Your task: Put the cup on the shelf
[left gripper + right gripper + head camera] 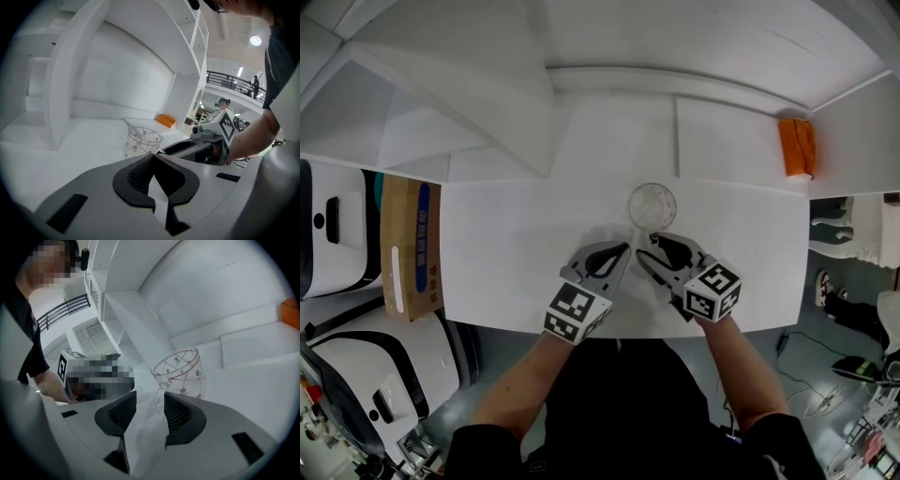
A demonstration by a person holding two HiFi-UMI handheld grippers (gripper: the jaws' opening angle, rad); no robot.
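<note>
Standing upright on the white tabletop [506, 262], the clear glass cup printed with small red roses [180, 373] sits mouth up just ahead of both your tools. Your right gripper [150, 401] is released, its jaws spread with the cup's clear handle [157, 397] between the pads, unpressed. Your left gripper [153, 157] is clenched on nothing, just beside the cup. Bare white surface lies to the cup's left and right; the white shelf unit [609, 84] rises behind it, and the table's near edge runs under your wrists. Only the right gripper view shows the handle. The head view alone shows the brown cardboard box [411, 246] off the table's left edge. The orange block [797, 147] lies well apart at far right.
</note>
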